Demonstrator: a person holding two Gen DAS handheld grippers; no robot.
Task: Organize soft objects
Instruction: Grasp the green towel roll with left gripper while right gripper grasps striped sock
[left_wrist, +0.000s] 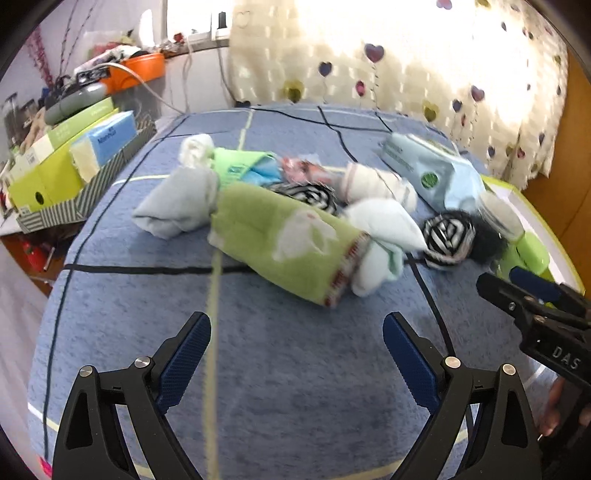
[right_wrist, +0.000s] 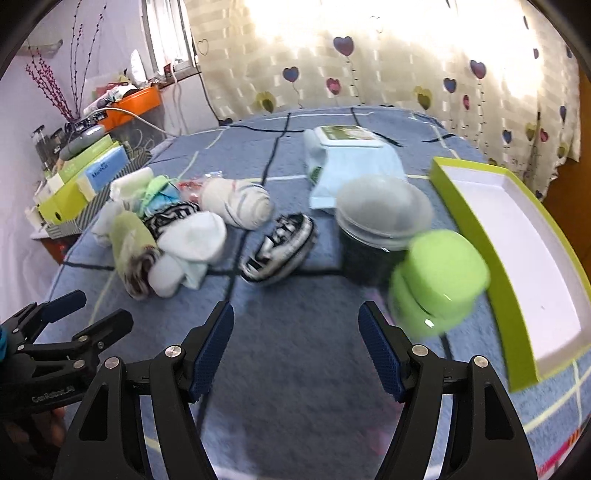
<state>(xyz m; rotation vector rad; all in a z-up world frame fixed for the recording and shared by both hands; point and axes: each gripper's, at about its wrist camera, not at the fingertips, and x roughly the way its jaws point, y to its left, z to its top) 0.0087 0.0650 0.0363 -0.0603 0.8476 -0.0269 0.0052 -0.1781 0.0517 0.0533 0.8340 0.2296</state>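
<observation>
Nearest in each wrist view, the left gripper (left_wrist: 297, 354) and the right gripper (right_wrist: 296, 345) hover with jaws spread wide and nothing between them, over a blue blanket (left_wrist: 258, 369) crossed by black and pale lines. A hand (left_wrist: 554, 410) shows behind the right gripper at the edge of the left view.

Further on lies a heap of soft things: a green rolled sock (left_wrist: 284, 240) touching a white sock bundle (left_wrist: 384, 236), with a pale grey bundle (left_wrist: 177, 206) just beside its far end. A black-and-white striped roll (right_wrist: 279, 245) sits apart, between the heap and a dark jar with a clear domed lid (right_wrist: 380, 225). A lime green container (right_wrist: 439, 280) stands just beside the jar, against a shallow lime-edged box lid (right_wrist: 517, 258) with a white inside.

Behind them lies a pale blue wipes pack (right_wrist: 351, 162). Farthest is a heart-patterned curtain (right_wrist: 369, 55), with stacked boxes (left_wrist: 66, 155) off to the left.
</observation>
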